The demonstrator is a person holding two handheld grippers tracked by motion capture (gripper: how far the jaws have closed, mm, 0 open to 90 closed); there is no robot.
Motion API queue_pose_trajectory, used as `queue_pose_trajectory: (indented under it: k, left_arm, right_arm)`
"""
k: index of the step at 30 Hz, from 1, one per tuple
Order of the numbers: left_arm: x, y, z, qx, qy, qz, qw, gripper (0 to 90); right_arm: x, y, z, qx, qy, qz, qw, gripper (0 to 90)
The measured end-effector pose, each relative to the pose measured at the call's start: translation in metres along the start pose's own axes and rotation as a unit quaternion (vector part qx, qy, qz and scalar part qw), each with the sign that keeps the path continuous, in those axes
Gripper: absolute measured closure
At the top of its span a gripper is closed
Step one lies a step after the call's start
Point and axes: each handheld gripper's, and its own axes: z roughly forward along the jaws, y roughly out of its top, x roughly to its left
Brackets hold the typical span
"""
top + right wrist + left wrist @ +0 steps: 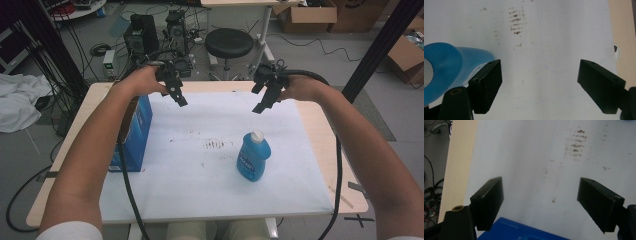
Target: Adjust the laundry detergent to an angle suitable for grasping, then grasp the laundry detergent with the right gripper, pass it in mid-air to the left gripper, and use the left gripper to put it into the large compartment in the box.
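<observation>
A blue bottle (253,156) with a white cap stands upright on the white sheet (210,180), right of centre. It also sits at the left of the right gripper view (451,67). A blue box (135,131) stands at the sheet's left edge; its top edge is at the bottom of the left gripper view (524,232). My left gripper (179,97) hovers above the sheet's far left, open and empty (540,202). My right gripper (264,100) hovers above the far right, open and empty (540,85). Brown smudges (216,144) mark the sheet's middle.
The wooden table (320,125) extends past the sheet on all sides. Behind it stand a black stool (229,44), electronics with cables (145,35) and cardboard boxes (307,15). A black post (380,45) rises at the right. White cloth (17,100) lies at the left.
</observation>
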Motion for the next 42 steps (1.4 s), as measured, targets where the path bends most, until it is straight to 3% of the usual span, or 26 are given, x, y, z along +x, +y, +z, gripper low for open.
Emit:
queue_pose_trajectory:
  k: [16, 25, 33, 42]
  left_arm:
    - [-0.002, 0.003, 0.0, 0.0, 0.001, 0.003, 1.0, 21.9]
    - [0.001, 0.003, 0.004, 0.001, -0.001, 0.002, 1.0, 21.9]
    - [0.0, 0.006, 0.006, 0.003, 0.0, 0.006, 1.0, 21.9]
    - [-0.001, 0.007, 0.008, 0.005, -0.001, 0.008, 1.0, 21.9]
  right_arm:
    - [0.005, -0.006, -0.003, -0.001, -0.014, 0.006, 0.9999, 18.8]
    - [0.001, -0.016, 0.007, -0.001, -0.011, 0.019, 0.9998, 18.8]
    - [0.004, -0.03, 0.009, 0.0, -0.012, 0.03, 0.9995, 18.7]
    - [0.005, -0.055, 0.016, 0.0, -0.016, 0.061, 0.998, 17.8]
